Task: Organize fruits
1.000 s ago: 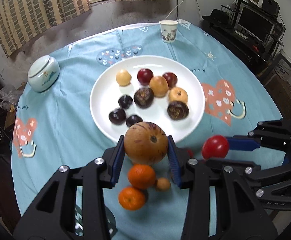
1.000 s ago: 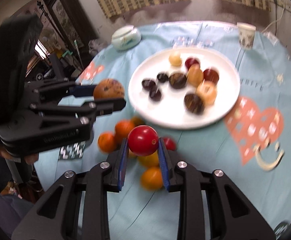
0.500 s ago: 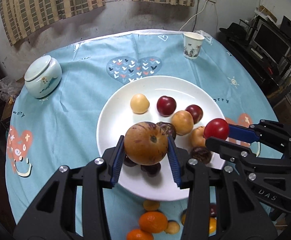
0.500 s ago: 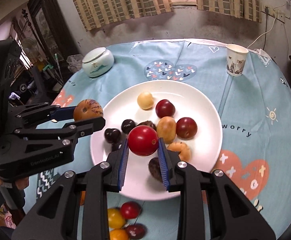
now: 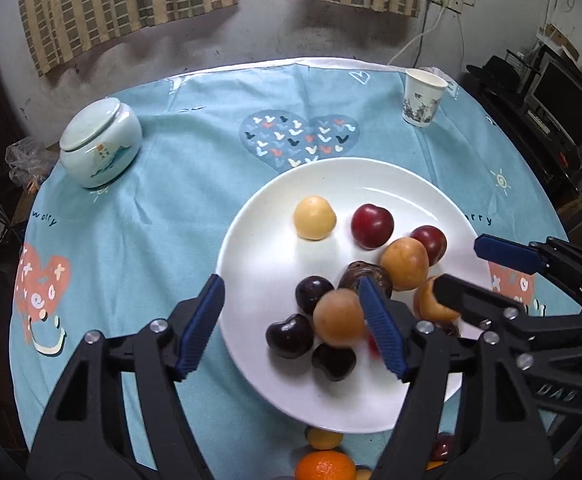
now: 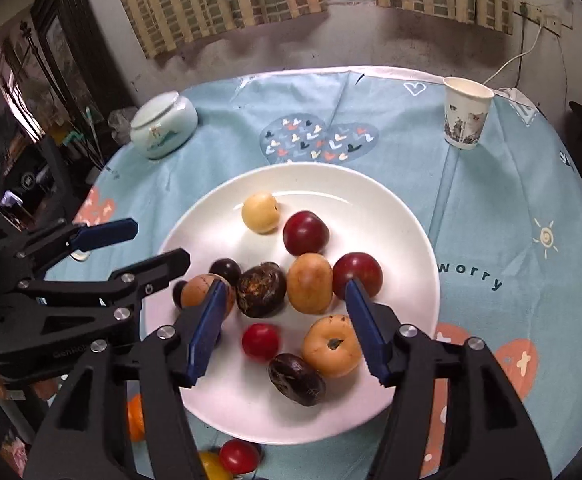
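Between the left gripper's [image 5: 293, 326] spreading blue pads sits the brown round fruit [image 5: 339, 317], just let go on the white plate [image 5: 259, 248]; jaws are opening, neither pad presses it, though it lies close to the right-hand pad. Ahead of the right gripper [image 6: 285, 330], whose jaws are also opening, the small red fruit [image 6: 260, 341] lies free on the plate between the pads, touching neither. Both fruits look blurred at the edges, so probably not settled.

Beyond the tips: a cluster of dark, orange and red fruit crowds the plate's centre. Below both tools, near the wrists, more fruit waits on the blue tablecloth [image 5: 151, 216]: an orange [image 5: 323, 466] and others partly hidden.

Risks, judged from this:
- brown fruit may roll into the dark fruits just beside it and knock one toward the near rim
- either pad could clip its fruit on pulling back, since the gaps are narrow
- the two tools are close side by side; a sideways retreat could bump them together
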A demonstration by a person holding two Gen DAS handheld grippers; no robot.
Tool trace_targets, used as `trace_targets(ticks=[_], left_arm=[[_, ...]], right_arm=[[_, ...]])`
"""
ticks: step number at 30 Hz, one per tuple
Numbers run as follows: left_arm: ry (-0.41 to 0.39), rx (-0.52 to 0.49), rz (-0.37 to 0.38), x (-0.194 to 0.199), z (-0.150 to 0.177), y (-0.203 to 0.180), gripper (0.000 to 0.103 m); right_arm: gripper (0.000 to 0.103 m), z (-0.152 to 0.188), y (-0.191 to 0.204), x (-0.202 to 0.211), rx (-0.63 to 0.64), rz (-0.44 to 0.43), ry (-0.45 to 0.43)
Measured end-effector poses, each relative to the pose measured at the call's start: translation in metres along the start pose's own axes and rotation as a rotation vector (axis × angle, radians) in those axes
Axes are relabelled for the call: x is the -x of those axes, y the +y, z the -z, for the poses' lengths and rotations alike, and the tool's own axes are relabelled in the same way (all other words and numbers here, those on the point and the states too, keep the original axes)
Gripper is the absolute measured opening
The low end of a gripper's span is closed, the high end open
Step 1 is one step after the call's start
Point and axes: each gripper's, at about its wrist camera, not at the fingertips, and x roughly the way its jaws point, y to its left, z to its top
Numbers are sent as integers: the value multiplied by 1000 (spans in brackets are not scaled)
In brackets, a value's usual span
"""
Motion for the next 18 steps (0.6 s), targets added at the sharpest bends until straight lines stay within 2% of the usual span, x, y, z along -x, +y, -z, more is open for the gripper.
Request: trace_targets(ticks=[5,9,13,15,18], left_arm=[[-71,-12,-26,30,6,2,83],[-178,-15,-12,74,15,1,88],[-297,-27,27,122,25,-6,90],[-342,-31,26,142,31,-10,92],[-392,-39,33,166,37,-15,97]], right_arm=[[62,5,4,35,4,-49,-56],[62,15,11,92,1,-67,-199],[64,27,25,177,42,20,-439],[69,36,34,215,77,77,-559],[83,58,54,282,128,189,-786]])
